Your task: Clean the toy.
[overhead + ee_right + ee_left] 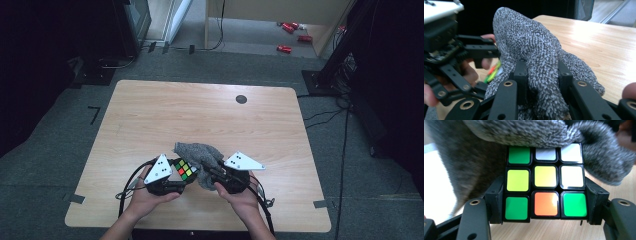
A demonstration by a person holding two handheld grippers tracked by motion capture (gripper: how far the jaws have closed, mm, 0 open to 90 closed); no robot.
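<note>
My left gripper (180, 175) is shut on a colour puzzle cube (545, 186), its jaws pressed on the cube's two sides; the face toward me shows green, yellow, orange and white tiles. The cube (186, 170) sits low over the wooden table (200, 115) near the front edge. A grey knitted cloth (536, 50) is bunched between the jaws of my right gripper (543, 75), which is shut on it. That cloth (529, 132) drapes over the cube's top edge and far side. In the high view the cloth (200, 151) lies between the two grippers, right gripper (212, 172) beside it.
A small dark round disc (241, 99) sits near the table's far edge. Cables (325, 117) trail on the grey floor to the right. Several red objects (292, 35) lie on the floor beyond the table. Dark equipment stands at both sides.
</note>
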